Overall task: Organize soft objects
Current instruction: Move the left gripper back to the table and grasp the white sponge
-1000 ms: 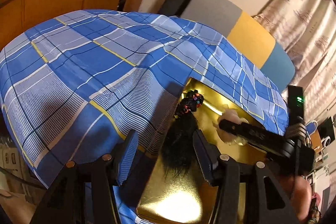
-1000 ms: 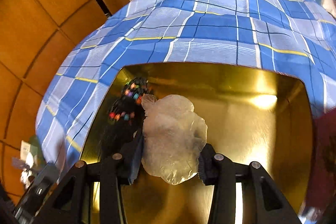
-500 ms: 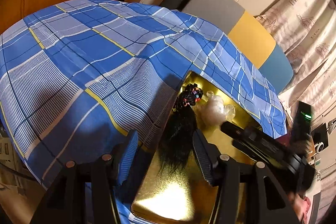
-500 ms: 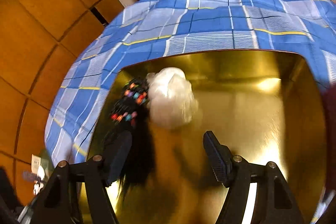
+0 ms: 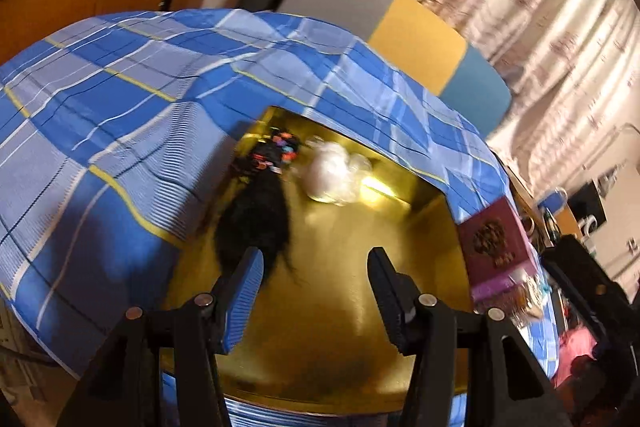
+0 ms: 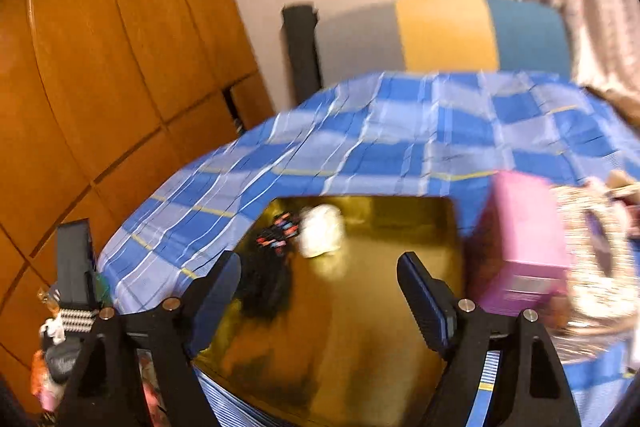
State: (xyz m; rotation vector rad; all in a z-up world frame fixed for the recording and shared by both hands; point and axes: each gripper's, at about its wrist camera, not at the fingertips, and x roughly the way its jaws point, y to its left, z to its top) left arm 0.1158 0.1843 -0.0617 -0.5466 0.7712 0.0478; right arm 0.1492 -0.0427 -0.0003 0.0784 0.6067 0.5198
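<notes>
A shiny gold tray (image 5: pixel 360 307) (image 6: pixel 360 327) lies on a blue plaid cloth. In its far left corner lie a black hairpiece with coloured beads (image 5: pixel 256 215) (image 6: pixel 268 279) and a clear, whitish soft plastic bundle (image 5: pixel 332 175) (image 6: pixel 322 237) beside it. My left gripper (image 5: pixel 316 291) is open and empty above the tray's near part. My right gripper (image 6: pixel 320 299) is open and empty, held back over the tray's near part, apart from the bundle.
A purple box (image 5: pixel 496 247) (image 6: pixel 524 247) stands at the tray's right edge, with a patterned round object (image 6: pixel 596 267) beyond it. The plaid cloth (image 5: pixel 120 131) covers the table. A padded grey, yellow and blue panel (image 6: pixel 444 31) stands behind, with wooden panels (image 6: pixel 100 67) at the left.
My right gripper let go of the clear bundle, which now lies in the tray beside the hairpiece, and pulled back and up. My left gripper opened wider and swung right.
</notes>
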